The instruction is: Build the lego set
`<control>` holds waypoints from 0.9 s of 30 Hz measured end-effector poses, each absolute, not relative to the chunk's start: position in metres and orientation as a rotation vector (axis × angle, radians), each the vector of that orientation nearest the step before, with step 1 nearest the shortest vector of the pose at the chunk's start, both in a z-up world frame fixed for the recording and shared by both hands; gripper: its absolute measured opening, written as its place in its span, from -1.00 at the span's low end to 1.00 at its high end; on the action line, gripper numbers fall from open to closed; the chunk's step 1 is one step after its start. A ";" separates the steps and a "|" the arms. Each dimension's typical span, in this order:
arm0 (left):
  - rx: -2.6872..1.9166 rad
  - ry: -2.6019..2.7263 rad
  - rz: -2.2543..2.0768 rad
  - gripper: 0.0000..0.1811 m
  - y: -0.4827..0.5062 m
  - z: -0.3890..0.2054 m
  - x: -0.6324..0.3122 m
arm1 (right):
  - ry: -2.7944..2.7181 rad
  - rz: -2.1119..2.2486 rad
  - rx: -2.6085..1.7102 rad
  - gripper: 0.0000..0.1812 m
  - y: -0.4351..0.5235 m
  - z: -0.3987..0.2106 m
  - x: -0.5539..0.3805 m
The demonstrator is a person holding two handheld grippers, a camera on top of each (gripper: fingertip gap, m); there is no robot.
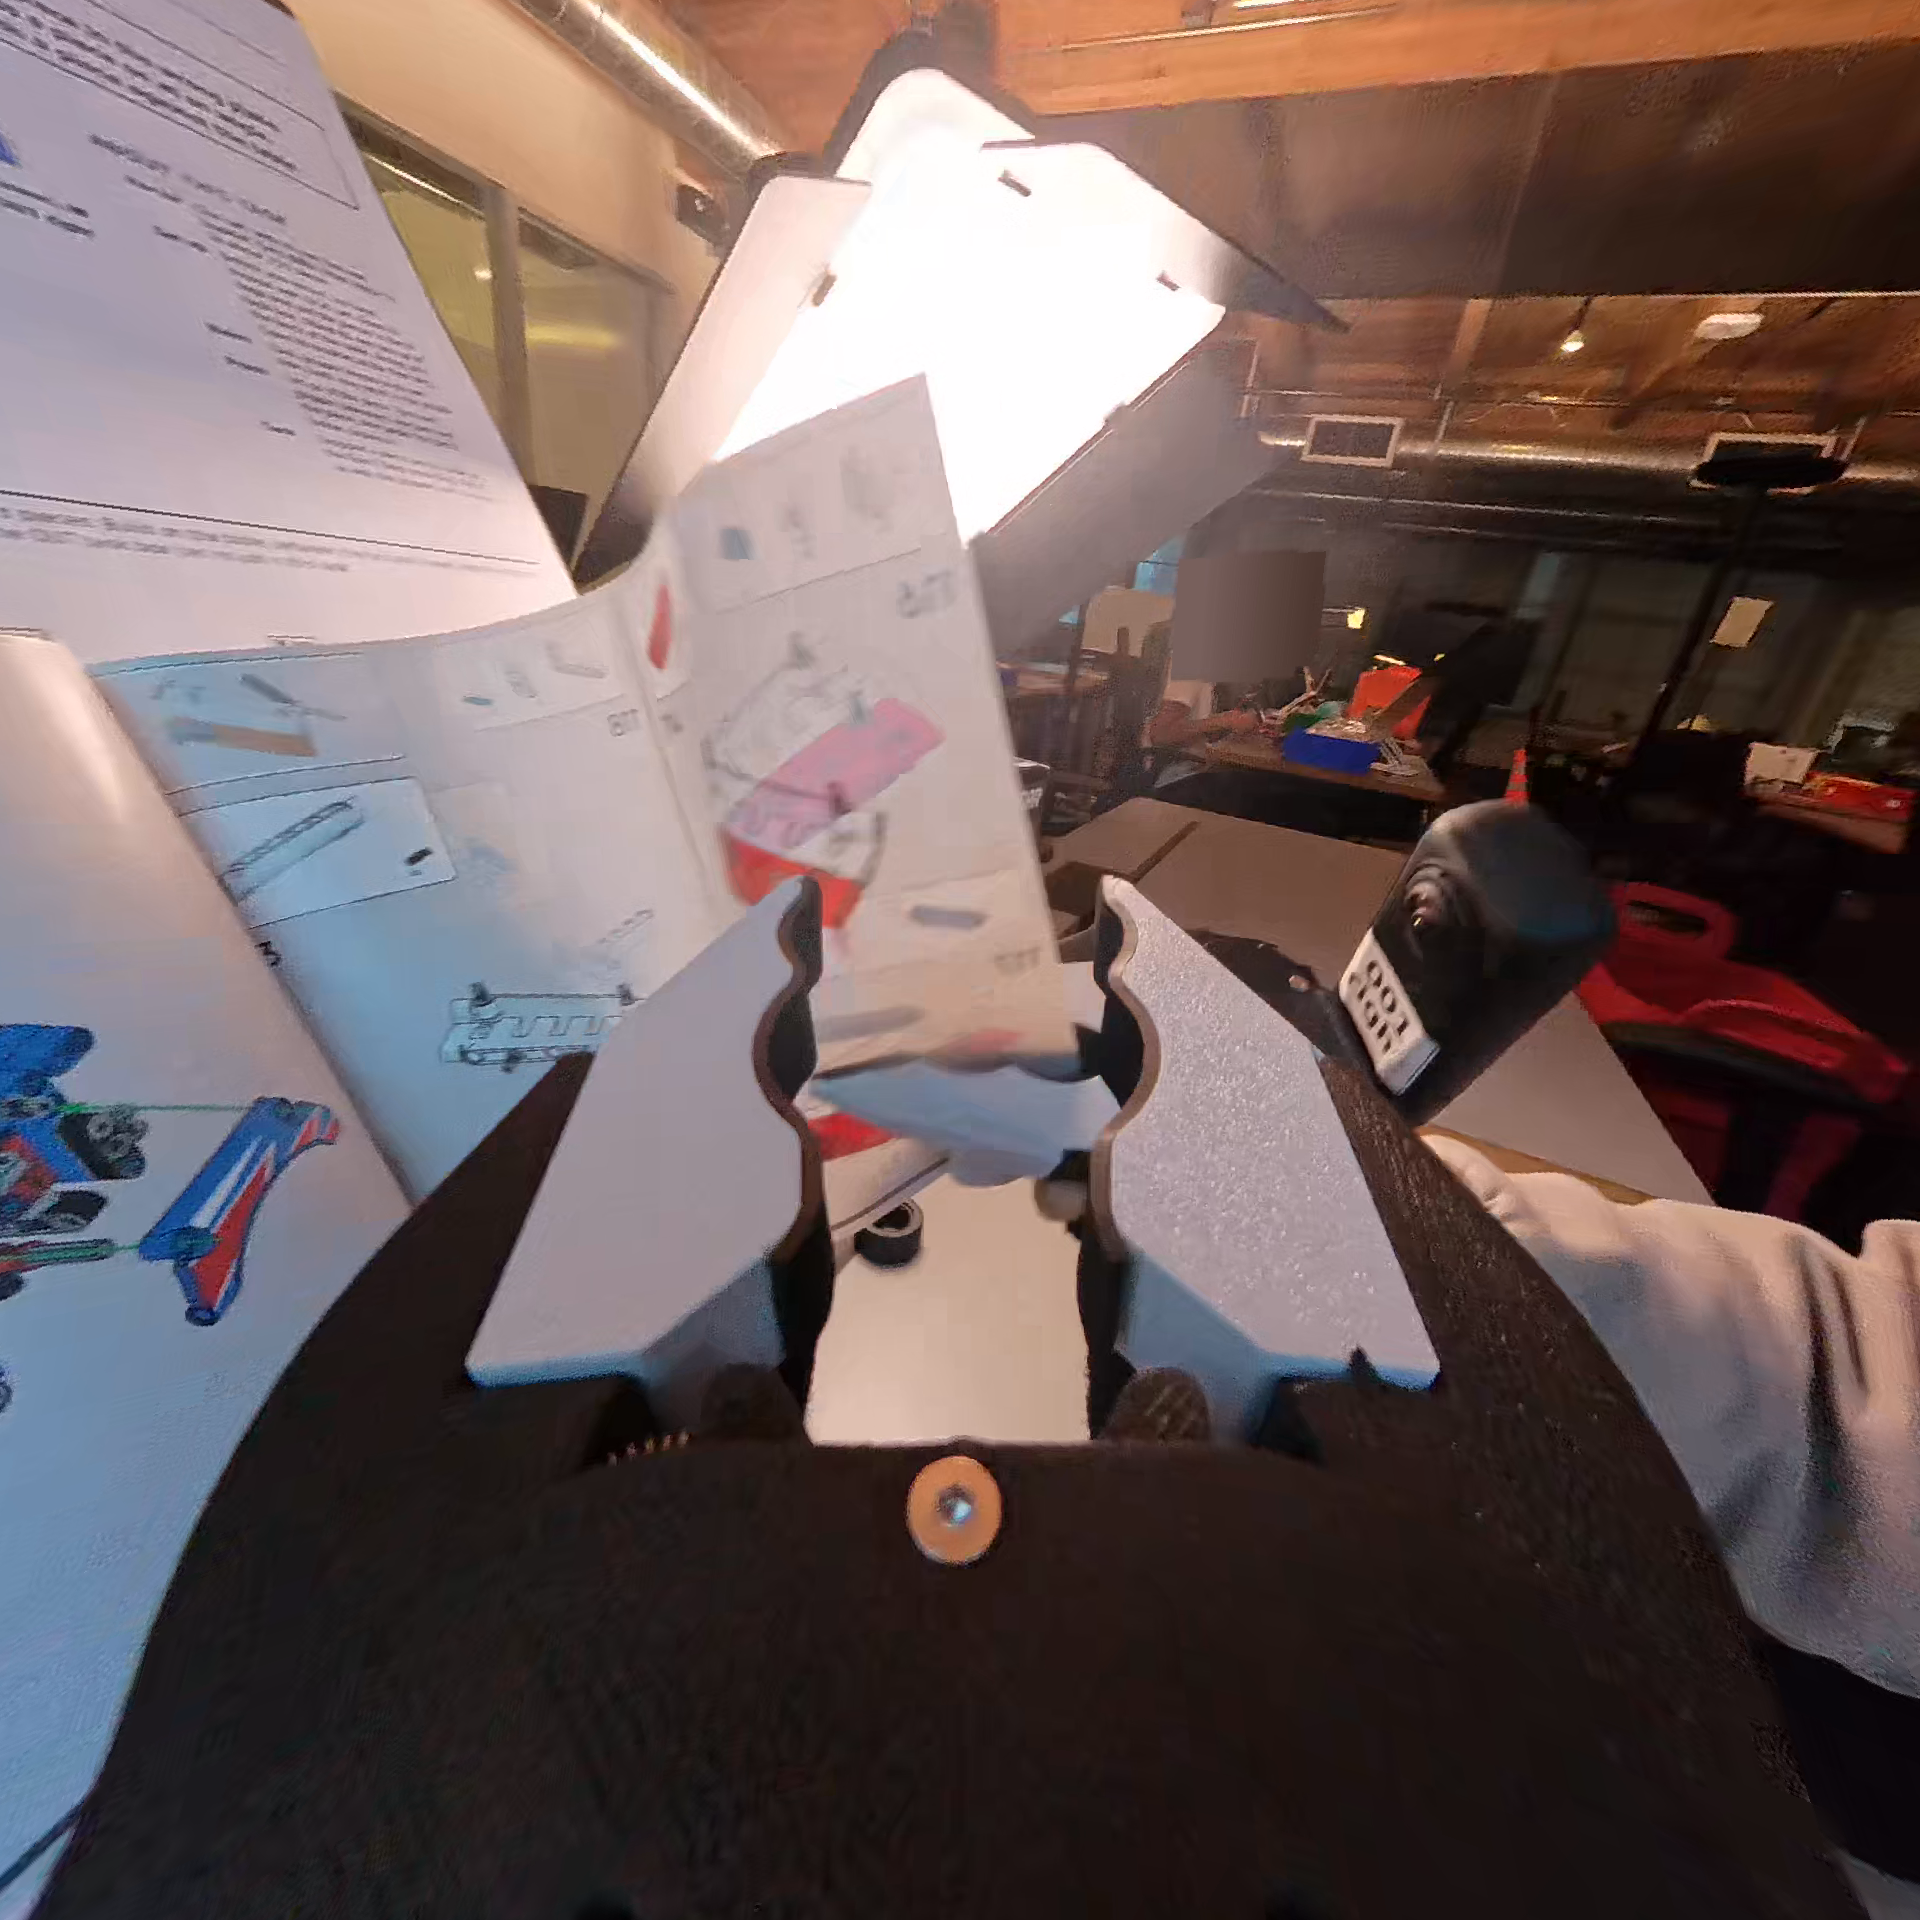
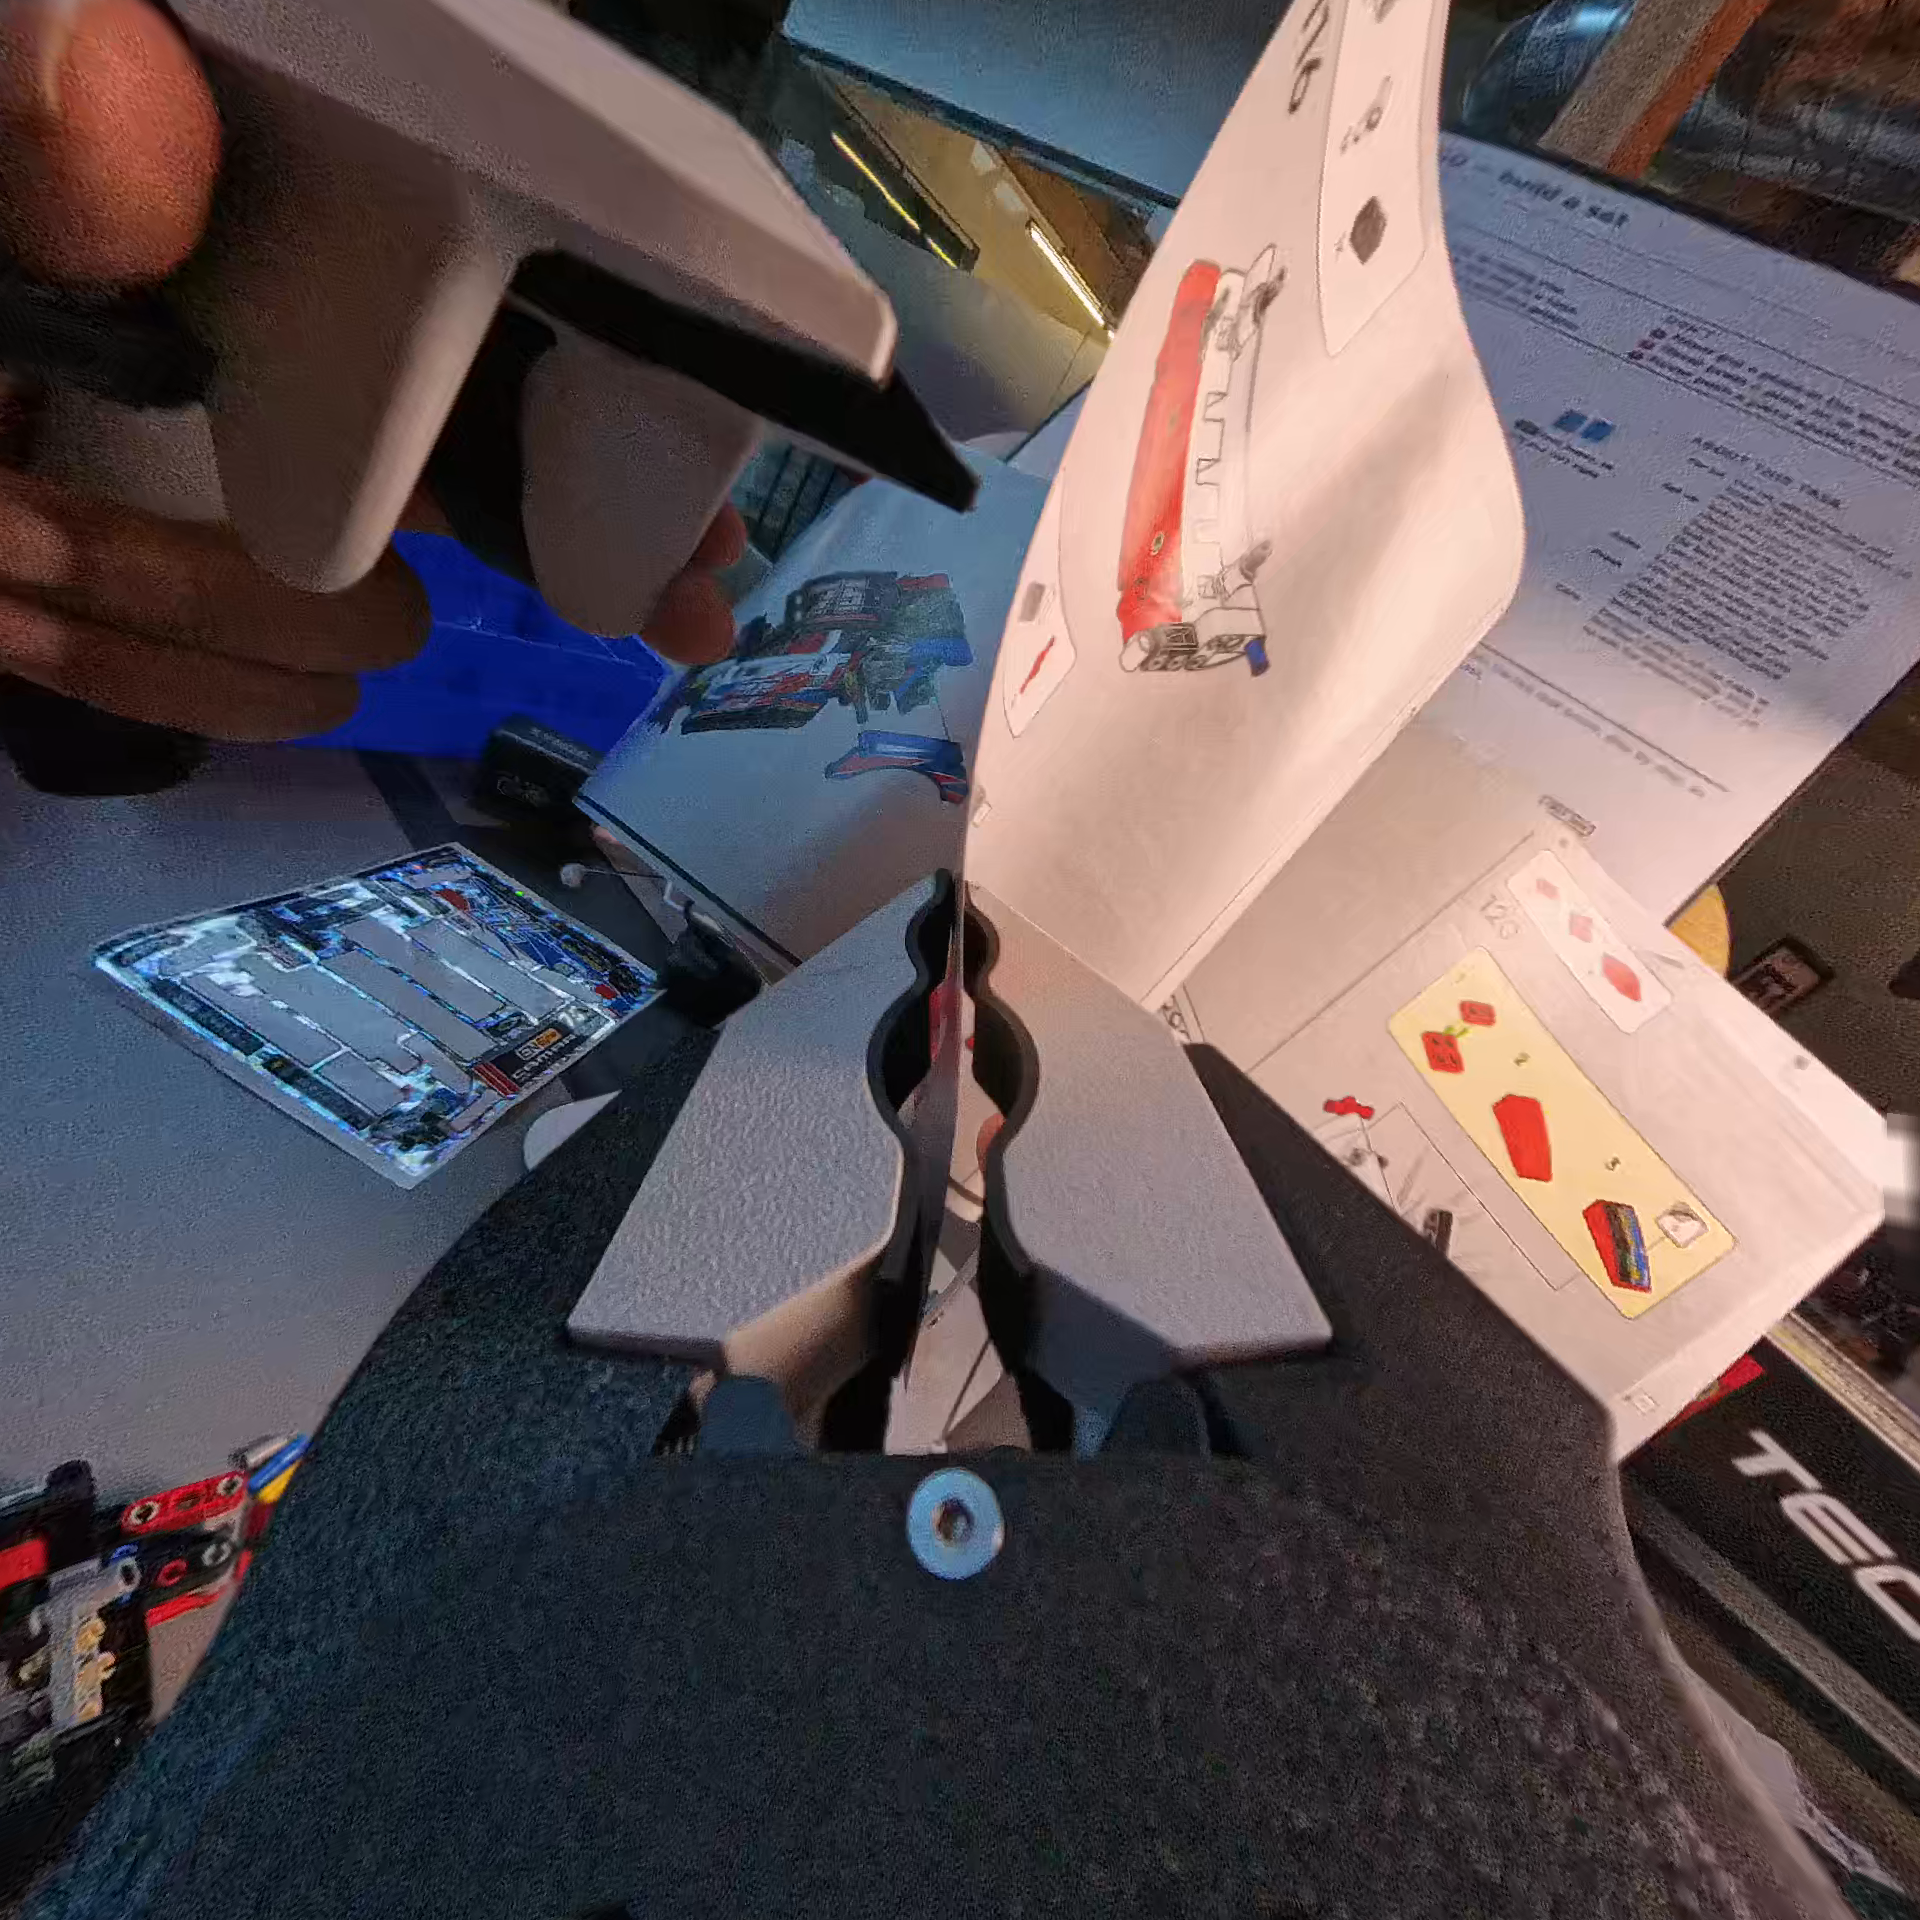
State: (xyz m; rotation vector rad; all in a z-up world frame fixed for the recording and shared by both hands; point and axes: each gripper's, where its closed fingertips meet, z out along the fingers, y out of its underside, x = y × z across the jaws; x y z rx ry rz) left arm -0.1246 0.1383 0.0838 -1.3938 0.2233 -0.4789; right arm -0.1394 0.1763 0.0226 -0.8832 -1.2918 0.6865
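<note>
Right gripper (image 2: 958, 914) pinches booklet page (image 2: 1247, 623) — print blurred.

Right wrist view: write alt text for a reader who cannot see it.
The right gripper has its jaws shut on a page of the instruction booklet, lifting it upright above the open booklet. To the left on the grey table lie a shiny sticker sheet and, at the bottom corner, a partly built lego model. The left gripper sits upper left, hand-held.

Booklet page (image 2: 1226, 644): standing between the right gripper's (image 2: 958, 904) fingertips.
Sticker sheet (image 2: 384, 1008): left of them, on the table (image 2: 156, 1195).
Printed sheet (image 2: 1714, 499): behind-right.
Partly built model (image 2: 94, 1558): near-left.
</note>
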 end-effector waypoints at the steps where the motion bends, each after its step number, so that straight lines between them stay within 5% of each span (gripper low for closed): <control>1: -1.407 0.224 -0.479 -0.40 0.136 0.086 -0.120 | -1.312 0.635 -0.864 -1.00 0.170 0.020 -0.149; 3: -1.448 0.196 -0.391 -0.39 0.136 0.083 -0.127 | -1.351 0.547 -0.829 -1.00 0.158 0.015 -0.166; 6: -1.485 0.097 -0.221 -0.74 0.136 0.075 -0.159 | -1.401 0.503 -0.815 -0.98 0.147 0.009 -0.185; 8: -1.512 0.045 -0.134 -1.00 0.131 0.069 -0.183 | -1.457 0.557 -0.796 -0.84 0.133 0.004 -0.190; 12: -1.552 0.005 0.005 -1.00 0.117 0.059 -0.238 | -1.668 0.958 -0.848 -0.40 0.095 -0.008 -0.173; 20: -1.624 -0.153 0.021 -1.00 0.099 0.041 -0.335 | -1.519 0.762 -1.055 -0.63 0.199 -0.005 -0.171; 27: -1.433 -0.267 0.239 -0.90 0.063 0.056 -0.360 | -1.605 0.330 -0.932 -0.72 0.191 -0.018 -0.243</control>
